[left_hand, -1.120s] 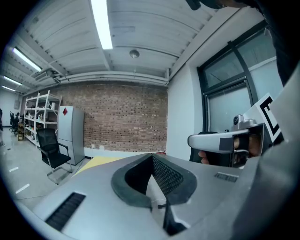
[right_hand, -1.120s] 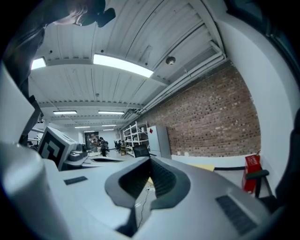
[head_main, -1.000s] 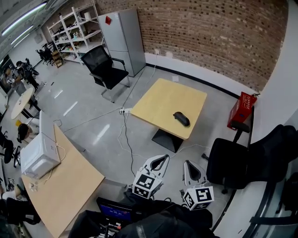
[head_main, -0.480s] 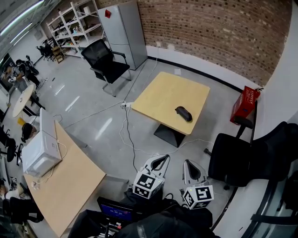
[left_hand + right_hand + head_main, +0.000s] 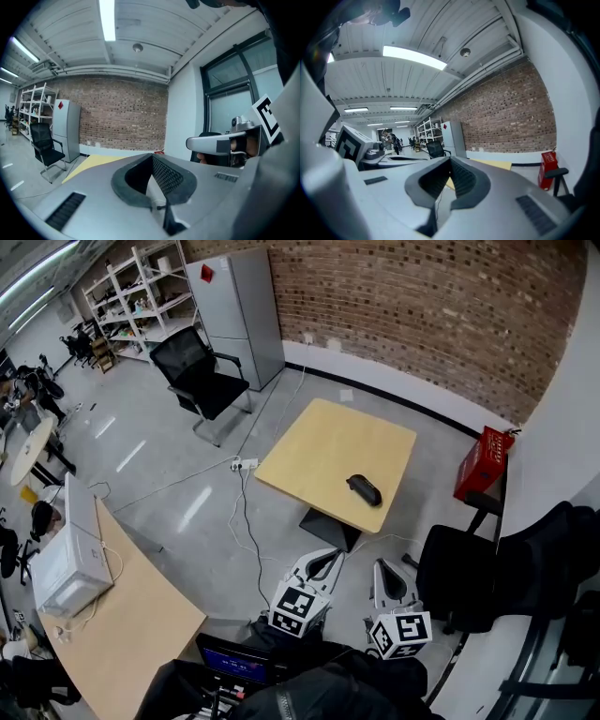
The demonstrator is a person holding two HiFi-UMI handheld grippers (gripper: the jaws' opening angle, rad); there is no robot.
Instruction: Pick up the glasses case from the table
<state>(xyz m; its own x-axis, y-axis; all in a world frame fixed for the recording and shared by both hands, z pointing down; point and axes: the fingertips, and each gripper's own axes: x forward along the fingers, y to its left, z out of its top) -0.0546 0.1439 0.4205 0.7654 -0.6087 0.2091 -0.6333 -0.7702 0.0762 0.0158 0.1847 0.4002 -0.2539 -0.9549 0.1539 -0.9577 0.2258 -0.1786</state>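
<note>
The dark glasses case (image 5: 364, 489) lies near the front right edge of a square yellow table (image 5: 319, 451) in the middle of the room. Both grippers hang low in the head view, well short of the table and over the floor. My left gripper (image 5: 330, 556) has its jaws together with nothing between them, and so has my right gripper (image 5: 383, 567). In the left gripper view the shut left gripper (image 5: 152, 156) points toward the yellow table (image 5: 93, 161). The right gripper view shows the shut right gripper (image 5: 450, 160) with the table (image 5: 499, 164) beyond it. The case is hidden in both gripper views.
A black swivel chair (image 5: 487, 568) stands right of the grippers, beside a red box (image 5: 481, 465) by the wall. A black office chair (image 5: 199, 381) and a grey cabinet (image 5: 239, 310) stand behind the table. Cables and a power strip (image 5: 239, 465) lie on the floor. A long wooden table (image 5: 122, 634) holds a white box.
The table and case have slid slightly lower and nearer in the head view. Both grippers keep their place at the bottom of the view, still shut and empty.
</note>
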